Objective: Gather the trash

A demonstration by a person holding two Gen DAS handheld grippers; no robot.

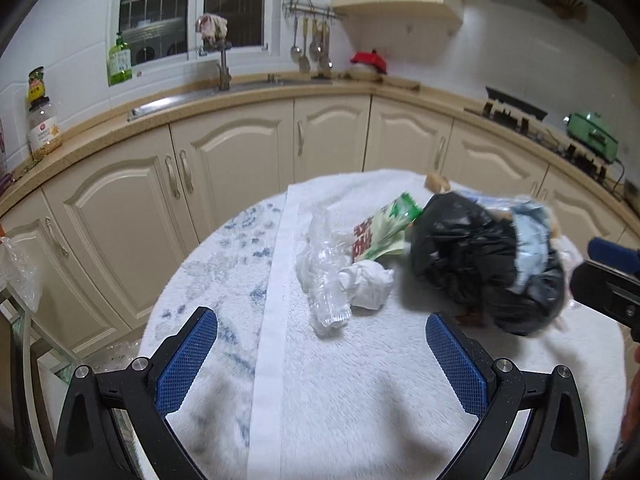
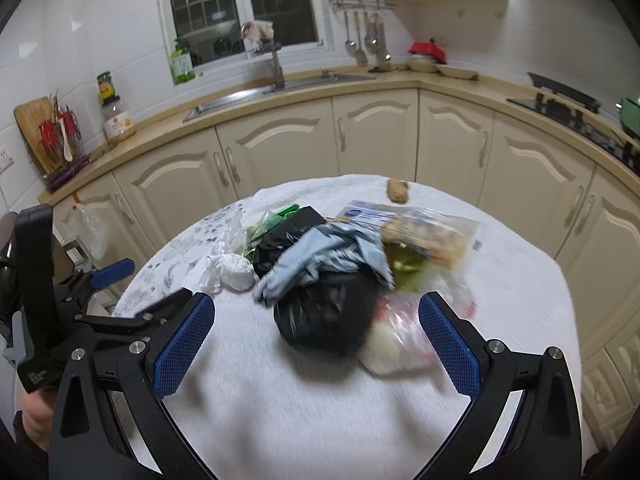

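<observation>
Right tongs (image 2: 316,352) agape, black bag (image 2: 332,312) just beyond

The surface (image 1: 360,400) is covered in fluffy white cloth. The black bag (image 2: 320,316) is glossy, crinkled plastic film. The white wad (image 1: 368,284) appears to be crumpled paper. Clear, wrinkled plastic (image 1: 324,280) is seen beside it. The tongs' pads (image 1: 188,360) are blue, textured rubber.

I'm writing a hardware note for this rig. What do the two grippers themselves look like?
Both look alike: the left gripper and right gripper have glossy black angular plastic frames, silver round bolt heads at the joints, and fingers faced with blue cross-hatched pads. No cables or sleeves show.
</observation>
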